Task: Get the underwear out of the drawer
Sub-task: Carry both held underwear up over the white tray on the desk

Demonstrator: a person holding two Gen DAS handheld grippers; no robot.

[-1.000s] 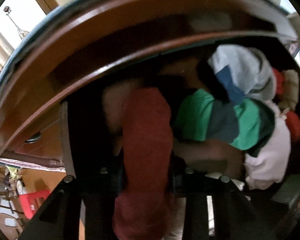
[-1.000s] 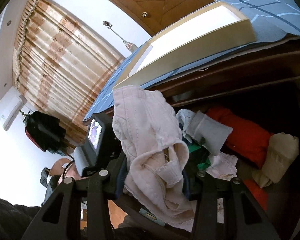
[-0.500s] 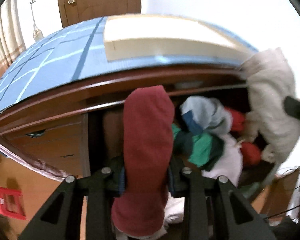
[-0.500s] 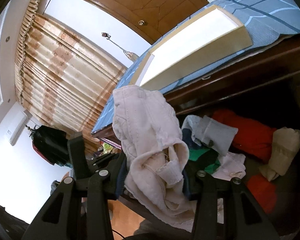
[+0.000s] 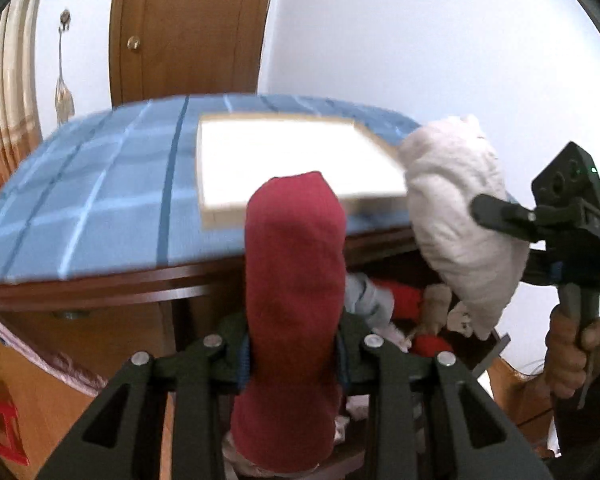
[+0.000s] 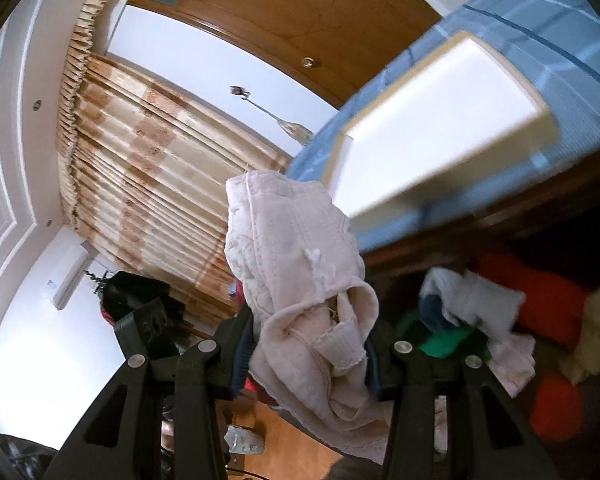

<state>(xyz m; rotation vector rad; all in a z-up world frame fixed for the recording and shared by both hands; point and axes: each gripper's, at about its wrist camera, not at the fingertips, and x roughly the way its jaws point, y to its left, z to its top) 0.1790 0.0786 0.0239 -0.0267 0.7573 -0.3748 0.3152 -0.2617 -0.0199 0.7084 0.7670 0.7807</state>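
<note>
My left gripper (image 5: pixel 294 354) is shut on a dark red piece of underwear (image 5: pixel 296 280), which stands up between its fingers above the open drawer (image 5: pixel 404 308). In the right wrist view, my right gripper (image 6: pixel 306 358) is shut on a pale pink piece of underwear (image 6: pixel 296 264) that hangs crumpled over its fingers. The left wrist view also shows that pale garment (image 5: pixel 460 216) at the right, clamped by the right gripper (image 5: pixel 496 212), with a hand (image 5: pixel 572 356) on its handle. The drawer (image 6: pixel 500 320) holds several more garments in red, green, grey and cream.
A blue checked cloth (image 5: pixel 100 200) covers the dresser top, with a flat white box (image 5: pixel 292 160) on it. A wooden door (image 5: pixel 188 28) stands behind. Curtains (image 6: pixel 140 168) hang at the left. A red object (image 5: pixel 0 428) sits low on the left floor.
My left gripper has risen out of the drawer with the dark red underwear, from deep inside to above the dresser top. The right gripper has lifted slightly with the pale garment.
</note>
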